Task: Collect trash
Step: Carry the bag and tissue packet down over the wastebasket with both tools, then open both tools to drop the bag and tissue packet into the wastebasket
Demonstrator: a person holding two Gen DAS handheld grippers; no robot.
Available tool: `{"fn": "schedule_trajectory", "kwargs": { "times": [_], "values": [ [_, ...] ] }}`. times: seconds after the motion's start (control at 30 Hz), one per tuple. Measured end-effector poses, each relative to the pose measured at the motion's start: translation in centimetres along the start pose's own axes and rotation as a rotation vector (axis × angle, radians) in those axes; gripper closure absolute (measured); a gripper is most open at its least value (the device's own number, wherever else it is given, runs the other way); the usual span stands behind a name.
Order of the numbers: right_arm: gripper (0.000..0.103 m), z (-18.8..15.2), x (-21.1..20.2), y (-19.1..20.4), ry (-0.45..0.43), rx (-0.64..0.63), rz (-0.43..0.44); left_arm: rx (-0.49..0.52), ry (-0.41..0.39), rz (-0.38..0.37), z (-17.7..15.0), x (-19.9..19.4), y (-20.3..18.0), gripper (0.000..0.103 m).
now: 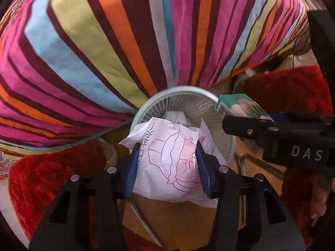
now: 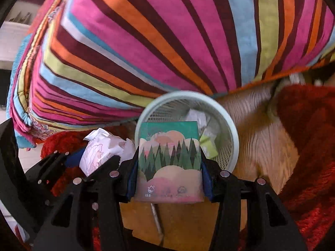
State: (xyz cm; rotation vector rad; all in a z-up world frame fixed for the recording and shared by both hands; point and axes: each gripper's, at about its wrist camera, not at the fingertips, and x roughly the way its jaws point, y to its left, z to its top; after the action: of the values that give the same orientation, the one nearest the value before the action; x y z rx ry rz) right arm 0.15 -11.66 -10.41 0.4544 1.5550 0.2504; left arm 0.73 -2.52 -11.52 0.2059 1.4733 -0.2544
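Note:
My left gripper [image 1: 166, 165] is shut on a white wrapper with pink line drawing [image 1: 169, 163], held just before the rim of a pale mesh waste bin [image 1: 146, 106]. My right gripper [image 2: 169, 171] is shut on a tissue pack printed with green trees [image 2: 169, 156], held over the near rim of the same bin [image 2: 234, 142]. The bin holds crumpled white paper [image 2: 196, 115] and a green scrap [image 2: 207, 148]. The right gripper and its pack [image 1: 240, 104] show at the right of the left wrist view. The left gripper's wrapper [image 2: 100, 148] shows at the left of the right wrist view.
A large cushion with bright stripes [image 1: 125, 41] bulges right behind the bin, also in the right wrist view [image 2: 167, 41]. Red shaggy fabric [image 1: 52, 177] lies on both sides [image 2: 309, 146]. A wooden surface [image 2: 261, 136] lies under the bin.

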Motion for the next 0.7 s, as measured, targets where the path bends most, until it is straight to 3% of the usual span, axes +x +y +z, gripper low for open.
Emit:
{"fn": "schedule_trajectory", "kwargs": {
  "times": [0.27,0.7],
  "values": [
    [0.056,-0.1,2.5,-0.6,0.068,0.026,-0.033,-0.001,0.100,0.001,-0.1,2.5,0.2,0.054],
    [0.056,0.4,5.0,-1.1,0.143,0.048,-0.058,-0.001,0.182,-0.021,0.2,4.6,-0.1,0.054]
  ]
}}
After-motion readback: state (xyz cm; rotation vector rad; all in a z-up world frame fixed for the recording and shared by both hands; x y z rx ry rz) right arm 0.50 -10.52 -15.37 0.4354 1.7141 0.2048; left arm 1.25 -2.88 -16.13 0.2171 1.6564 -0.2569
